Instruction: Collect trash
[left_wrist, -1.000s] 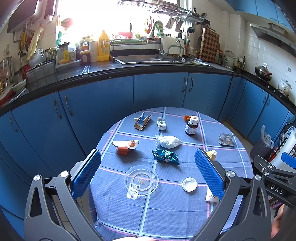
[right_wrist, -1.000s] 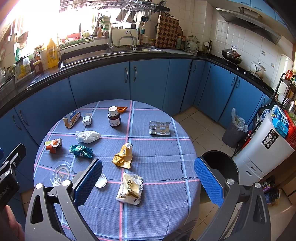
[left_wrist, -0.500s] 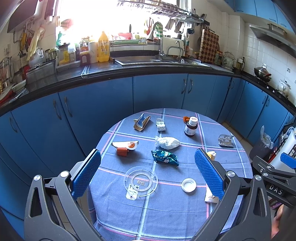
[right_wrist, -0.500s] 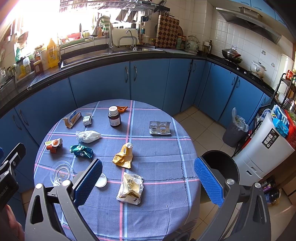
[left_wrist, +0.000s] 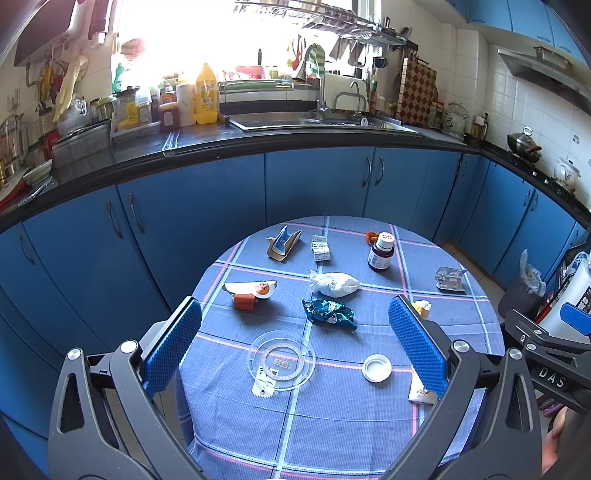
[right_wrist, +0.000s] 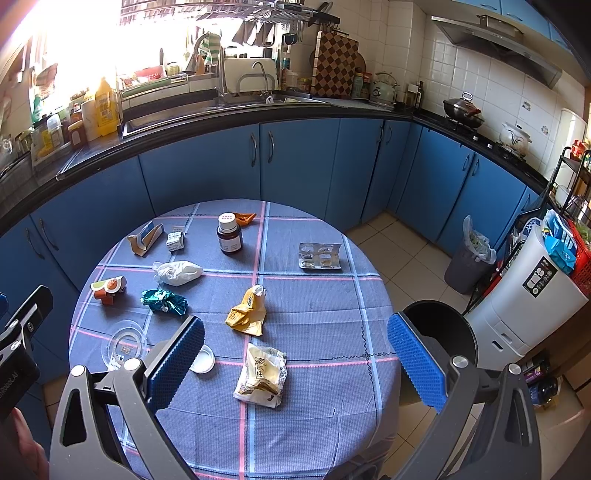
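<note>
Both the left gripper (left_wrist: 295, 343) and right gripper (right_wrist: 295, 354) hang wide apart, empty. The snack wrapper (right_wrist: 262, 374), just left of the bin (right_wrist: 441, 332), looks light and crinkly; pinch its puffed middle.

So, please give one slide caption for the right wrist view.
Open right tool above a round table littered with wrappers; black bin waits beside.

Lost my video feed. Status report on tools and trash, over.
Left tool open, empty. Right tool open, empty. Trash untouched on table; cream wrapper nearest right tool. Black bin beside table, path clear.
</note>
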